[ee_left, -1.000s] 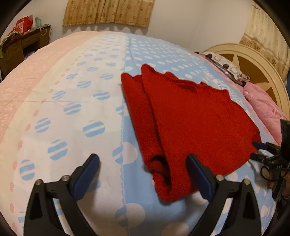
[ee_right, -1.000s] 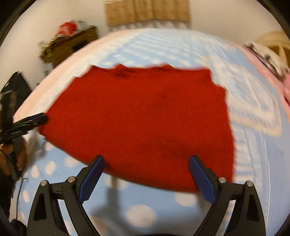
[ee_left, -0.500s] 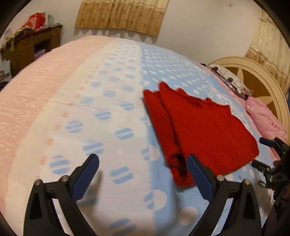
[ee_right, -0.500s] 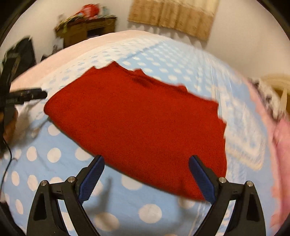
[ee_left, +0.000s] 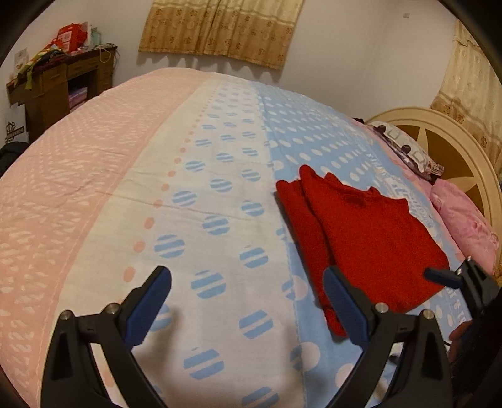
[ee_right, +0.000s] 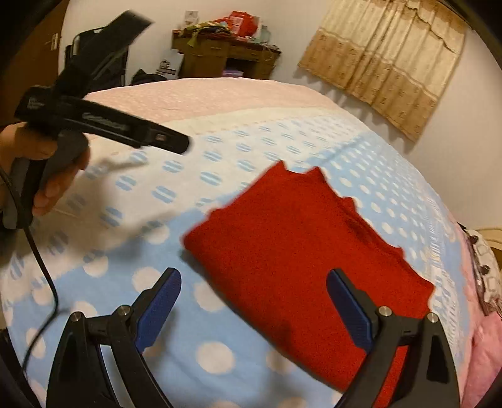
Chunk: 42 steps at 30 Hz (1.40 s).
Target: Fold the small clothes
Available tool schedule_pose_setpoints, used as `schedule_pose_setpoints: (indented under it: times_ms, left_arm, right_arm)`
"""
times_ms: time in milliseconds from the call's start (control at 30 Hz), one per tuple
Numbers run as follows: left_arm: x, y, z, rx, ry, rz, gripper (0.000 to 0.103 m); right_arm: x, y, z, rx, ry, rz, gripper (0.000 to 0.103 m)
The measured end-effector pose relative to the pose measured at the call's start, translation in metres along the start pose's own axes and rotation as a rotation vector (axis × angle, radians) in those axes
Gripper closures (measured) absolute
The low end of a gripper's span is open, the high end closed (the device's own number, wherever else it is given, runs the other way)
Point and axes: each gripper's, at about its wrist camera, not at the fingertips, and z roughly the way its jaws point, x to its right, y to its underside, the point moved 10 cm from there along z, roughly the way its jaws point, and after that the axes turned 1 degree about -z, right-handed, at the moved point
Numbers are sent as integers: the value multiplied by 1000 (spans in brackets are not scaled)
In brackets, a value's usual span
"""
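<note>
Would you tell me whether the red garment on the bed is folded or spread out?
Folded. The red garment lies as a compact rectangle on the bedspread, with a doubled layer along its left edge. Neither tool holds it.

Room: white plaster walls (ee_left: 360, 56). Straight ahead of the jaws, a tan patterned curtain (ee_left: 219, 28) hangs on the far wall. Far left of the jaws stands a cluttered dark wooden desk (ee_left: 56, 84). Right of the jaws is a cream headboard (ee_left: 439, 131) with pink pillows (ee_left: 464, 219). The bed (ee_left: 94, 188) carries a pink, white and blue dotted cover.
</note>
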Motion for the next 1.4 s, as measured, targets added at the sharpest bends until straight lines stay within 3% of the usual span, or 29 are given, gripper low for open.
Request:
schedule_pose_setpoints:
  times_ms: [233,300,367,500,567,700,833,1033,1100,1167,1300,1400]
  left_arm:
    - [-2,-3,8,-34,79,-25,4]
    - [-1,-7,8,-32,112,-38,4]
    - [0,-10,13,-42,130,-48,3]
    - [11,-19,31,-74,184,-59,4]
    - [22,-24,43,-95,230,-74,4]
    - [47,-31,72,-138,288,-78,5]
    - [66,-35,94,-160,293,-53,10]
    - [80,-37,112,-190,327,-39,37]
    - [79,-37,118,-211,343,-55,66]
    - [77,-36,123,-219,364,-79,87]
    - [76,-40,121,-206,400,-139,90]
    - [84,-48,112,-174,415,-124,91]
  right_arm:
    - [-21,2,24,-31,48,-75,9]
    - [-24,1,29,-26,56,-99,17]
    - [-26,3,35,-37,59,-122,42]
    - [-31,5,43,-41,73,-151,47]
    - [-34,6,44,-36,59,-152,57]
    - [-36,6,44,-29,61,-167,58]
    - [-33,5,46,-31,73,-171,58]
    - [-34,5,46,-26,65,-183,66]
    - [-36,6,45,-26,58,-193,70]
    - [-37,6,44,-20,51,-193,76]
    - [-37,8,39,-11,24,-168,80]
    - [-31,7,32,7,-10,-122,87]
